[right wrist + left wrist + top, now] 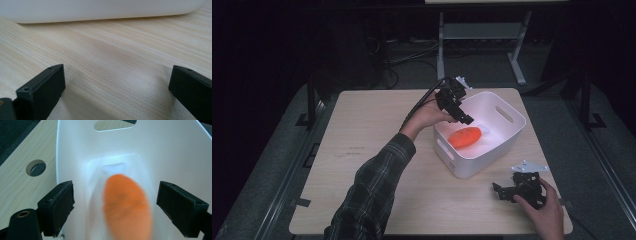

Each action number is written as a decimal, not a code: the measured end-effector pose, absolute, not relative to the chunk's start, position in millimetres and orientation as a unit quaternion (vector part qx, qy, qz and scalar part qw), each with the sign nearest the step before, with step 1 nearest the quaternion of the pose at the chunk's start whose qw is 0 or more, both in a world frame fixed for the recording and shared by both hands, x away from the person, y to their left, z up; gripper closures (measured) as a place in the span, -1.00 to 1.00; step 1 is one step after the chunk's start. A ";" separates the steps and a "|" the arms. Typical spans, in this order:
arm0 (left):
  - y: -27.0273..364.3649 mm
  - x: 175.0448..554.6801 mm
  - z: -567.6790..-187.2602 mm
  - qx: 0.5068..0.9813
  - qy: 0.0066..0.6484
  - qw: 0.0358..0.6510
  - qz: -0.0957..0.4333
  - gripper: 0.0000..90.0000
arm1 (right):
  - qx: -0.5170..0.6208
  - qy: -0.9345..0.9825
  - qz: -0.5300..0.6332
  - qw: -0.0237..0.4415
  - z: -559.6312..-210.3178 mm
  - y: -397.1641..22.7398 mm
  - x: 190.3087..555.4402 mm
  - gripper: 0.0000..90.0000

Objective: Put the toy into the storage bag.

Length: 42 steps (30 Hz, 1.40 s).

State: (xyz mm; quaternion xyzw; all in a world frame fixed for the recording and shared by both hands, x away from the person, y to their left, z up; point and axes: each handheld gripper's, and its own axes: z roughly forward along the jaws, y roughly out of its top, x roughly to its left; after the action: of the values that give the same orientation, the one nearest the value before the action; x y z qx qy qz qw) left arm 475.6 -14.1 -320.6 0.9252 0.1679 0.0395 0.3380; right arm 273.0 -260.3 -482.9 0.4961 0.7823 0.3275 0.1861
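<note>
An orange oval object (464,137) lies inside a white plastic bin (512,131) on the wooden table. My left gripper (463,118) hangs over the bin's near-left rim, pointing down into it. In the left gripper view the orange object (127,207) is blurred below the left gripper (116,195), whose wide-apart pads (58,205) do not touch it. My right gripper (501,192) rests low on the table to the right of the bin's front corner. In the right gripper view the right gripper (116,82) stands open over bare wood, facing the bin wall (100,10).
The bin has slot handles in its walls (113,125). A round cable hole (35,167) pierces the tabletop (372,130) beside the bin. Beyond the table's far edge stand a metal frame leg (517,65) and loose cables on the dark floor.
</note>
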 end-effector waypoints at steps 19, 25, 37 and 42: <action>44.8 450.1 -300.5 0.910 0.178 0.371 0.055 -0.69 | 0.494 0.783 0.328 0.187 -483.0 -260.5 273.2 -1.00; 64.4 443.0 -298.4 0.903 0.185 0.382 0.063 -0.69 | 0.493 0.784 0.328 0.188 -483.1 -260.7 273.3 -1.00; 102.9 420.6 -305.5 0.894 0.199 0.394 0.077 -0.68 | 0.493 0.784 0.328 0.188 -483.2 -260.8 273.4 -1.00; 112.8 412.3 -310.3 0.893 0.202 0.395 0.080 -0.68 | 0.493 0.783 0.328 0.188 -483.2 -260.7 273.4 -1.00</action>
State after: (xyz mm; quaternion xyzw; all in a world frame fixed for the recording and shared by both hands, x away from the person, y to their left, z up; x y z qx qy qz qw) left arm 412.3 112.8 -310.3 0.8926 0.2022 0.0801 0.3949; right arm 273.4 -260.7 -483.2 0.4932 0.7834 0.3280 0.1884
